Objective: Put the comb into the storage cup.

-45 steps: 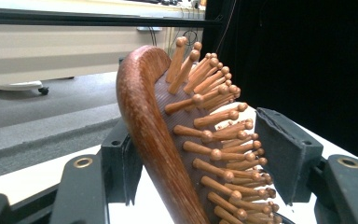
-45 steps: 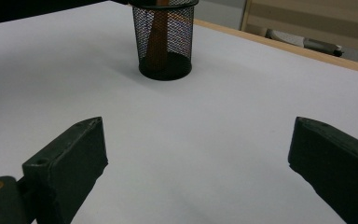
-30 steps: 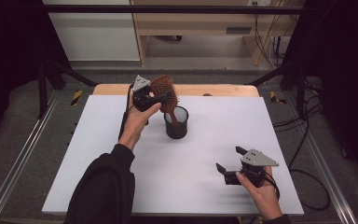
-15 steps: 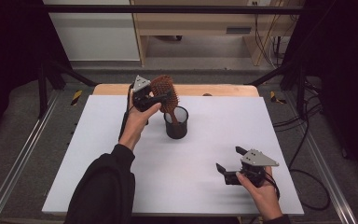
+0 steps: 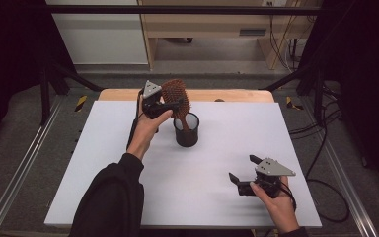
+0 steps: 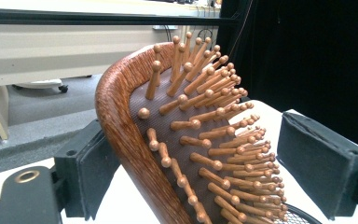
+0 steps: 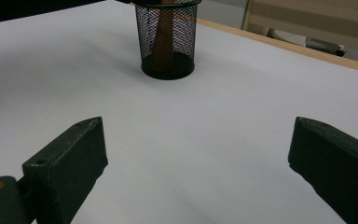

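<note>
A brown wooden hairbrush (image 5: 175,94) stands head-up with its handle in a black mesh cup (image 5: 186,131) near the table's back middle. My left gripper (image 5: 170,104) is at the brush head, and its jaws have just been opening. In the left gripper view the brush head (image 6: 186,140) is between the pads. The left pad (image 6: 91,163) is against its wooden back, and the right pad (image 6: 321,163) stands clear of the bristles. My right gripper (image 5: 242,168) rests low at the front right, open with nothing in it. The right gripper view shows the cup (image 7: 167,39) beyond those jaws (image 7: 200,154).
A white board (image 5: 128,148) covers the table, with a wooden edge (image 5: 237,95) showing at the back. Cables (image 5: 325,148) trail off the right side. A metal rail (image 5: 15,182) runs along the left, and furniture stands behind the table.
</note>
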